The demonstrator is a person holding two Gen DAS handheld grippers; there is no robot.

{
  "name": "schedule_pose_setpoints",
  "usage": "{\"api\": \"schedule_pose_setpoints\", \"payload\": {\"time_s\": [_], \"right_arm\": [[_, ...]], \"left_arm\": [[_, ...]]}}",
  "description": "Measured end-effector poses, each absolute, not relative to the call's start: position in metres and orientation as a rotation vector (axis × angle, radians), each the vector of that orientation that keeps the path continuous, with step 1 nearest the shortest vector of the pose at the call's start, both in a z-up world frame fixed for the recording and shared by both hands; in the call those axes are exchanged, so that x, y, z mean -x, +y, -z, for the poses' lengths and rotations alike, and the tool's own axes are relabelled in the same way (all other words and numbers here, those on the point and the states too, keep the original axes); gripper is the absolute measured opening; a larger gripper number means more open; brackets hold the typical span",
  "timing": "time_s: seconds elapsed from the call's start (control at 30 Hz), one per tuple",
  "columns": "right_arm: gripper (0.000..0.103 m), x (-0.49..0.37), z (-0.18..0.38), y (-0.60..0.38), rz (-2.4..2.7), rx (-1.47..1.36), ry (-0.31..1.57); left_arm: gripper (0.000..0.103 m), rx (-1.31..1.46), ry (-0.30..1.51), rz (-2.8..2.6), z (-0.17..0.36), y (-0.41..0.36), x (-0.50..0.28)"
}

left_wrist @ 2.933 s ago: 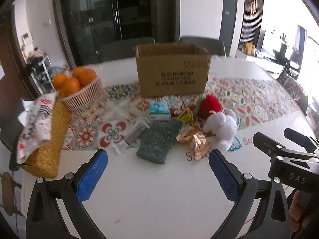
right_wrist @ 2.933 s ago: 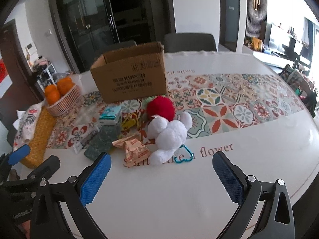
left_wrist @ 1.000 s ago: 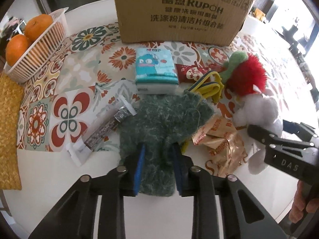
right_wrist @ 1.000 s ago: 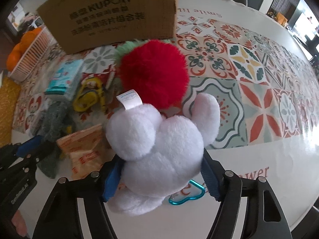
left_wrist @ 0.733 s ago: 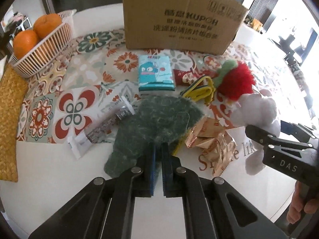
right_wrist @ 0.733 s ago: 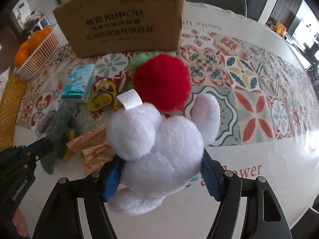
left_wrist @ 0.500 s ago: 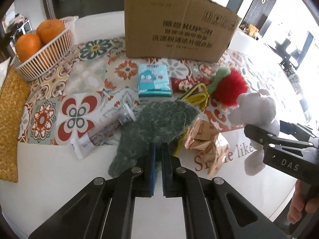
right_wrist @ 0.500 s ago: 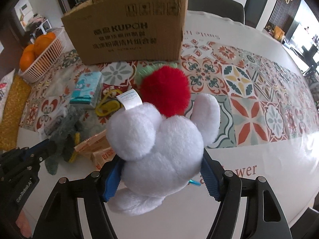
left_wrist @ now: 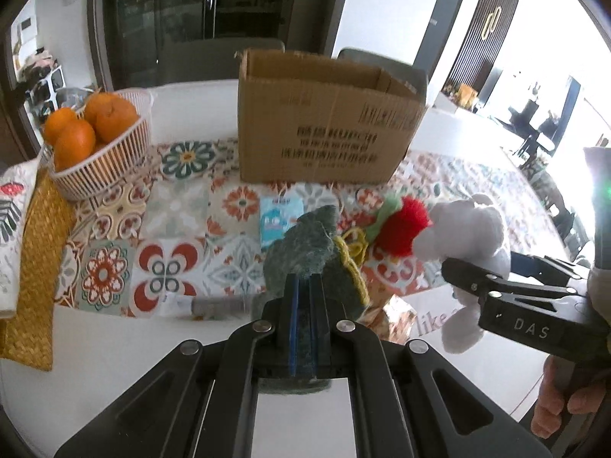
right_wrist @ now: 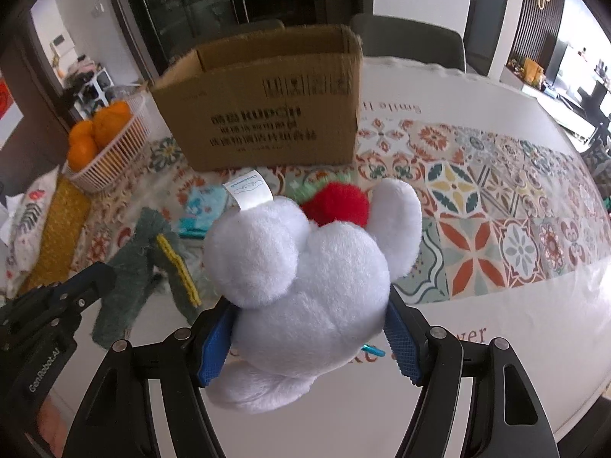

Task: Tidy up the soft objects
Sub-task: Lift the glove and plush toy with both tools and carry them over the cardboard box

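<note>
A white table (left_wrist: 114,347) with a patterned runner (right_wrist: 496,206) fills a bright room. Grey chairs (right_wrist: 404,38) and dark glass doors (left_wrist: 172,19) stand behind it.

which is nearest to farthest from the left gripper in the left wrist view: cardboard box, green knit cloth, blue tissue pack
1. green knit cloth: clamped in the left gripper itself.
2. blue tissue pack: just beyond the cloth, slightly left.
3. cardboard box: farthest, behind the pack.

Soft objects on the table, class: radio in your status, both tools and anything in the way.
Left tool shut on green knit cloth, lifted. Right tool shut on white plush toy. Cardboard box open ahead, path clear.
</note>
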State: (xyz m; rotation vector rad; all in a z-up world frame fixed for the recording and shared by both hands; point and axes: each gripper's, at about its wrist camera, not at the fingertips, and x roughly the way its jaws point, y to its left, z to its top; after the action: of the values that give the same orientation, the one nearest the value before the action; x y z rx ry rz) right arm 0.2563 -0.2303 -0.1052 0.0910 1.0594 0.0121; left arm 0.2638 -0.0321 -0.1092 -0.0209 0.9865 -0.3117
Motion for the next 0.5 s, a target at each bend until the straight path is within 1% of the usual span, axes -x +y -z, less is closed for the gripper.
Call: {"api": "schedule_pose_setpoints", "payload": {"time_s": [0.5], "right_arm": [[0.071,-0.262,0.054,-0.229,-0.052,-0.135,0.926]], "left_arm": [[0.007,0.044,0.819,0.353,0.047,-0.032,-0.27]]}}
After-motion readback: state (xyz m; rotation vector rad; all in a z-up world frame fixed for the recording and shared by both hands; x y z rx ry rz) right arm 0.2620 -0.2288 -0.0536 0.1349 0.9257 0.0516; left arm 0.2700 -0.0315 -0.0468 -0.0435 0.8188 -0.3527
